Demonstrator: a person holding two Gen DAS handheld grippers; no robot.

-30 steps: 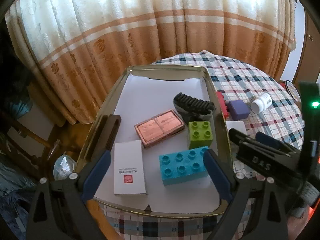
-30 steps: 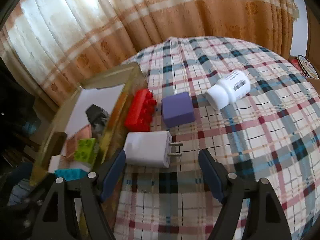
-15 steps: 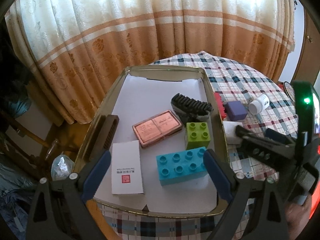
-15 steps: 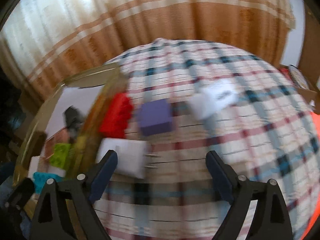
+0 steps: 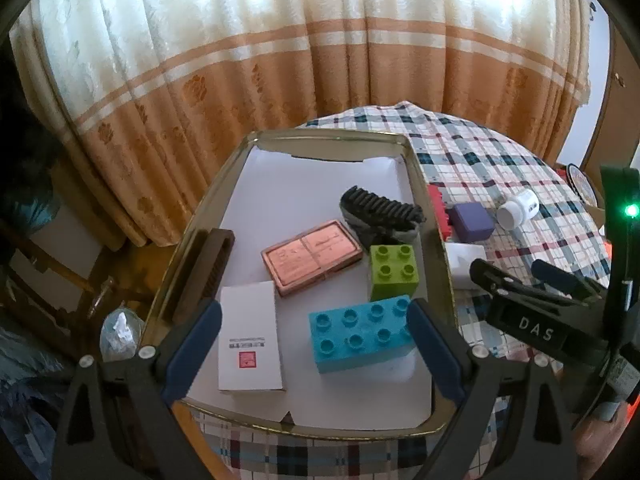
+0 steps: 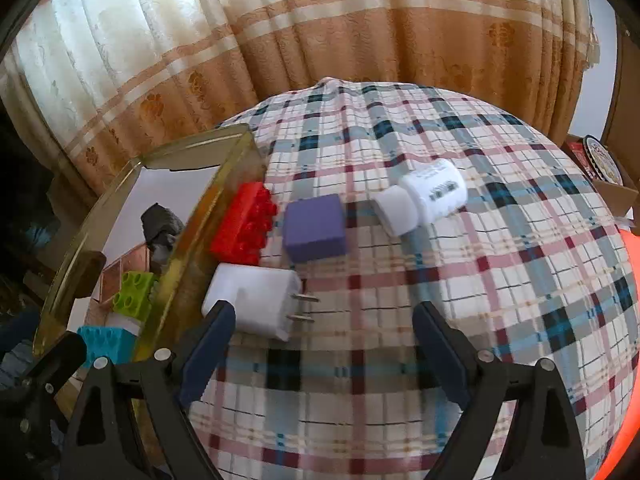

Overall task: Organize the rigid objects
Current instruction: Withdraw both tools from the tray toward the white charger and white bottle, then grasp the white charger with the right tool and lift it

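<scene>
Right gripper [image 6: 320, 344] wide, empty, above plaid worktop [image 6: 460, 280]; white two-prong plug adapter [image 6: 256, 300] near its left finger. Left gripper [image 5: 316, 344] wide over gold tray [image 5: 434, 240].

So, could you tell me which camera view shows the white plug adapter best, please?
The right wrist view: the white plug adapter lies whole on the tablecloth, both prongs visible. In the left wrist view only a corner shows beyond the tray rim.

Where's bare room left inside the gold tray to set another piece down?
The far end of the tray is bare white liner, from the back rim to the black brush and copper tin. A thinner strip lies along the near rim, below the blue brick and white box. The right side, around the green brick, is crowded.
</scene>
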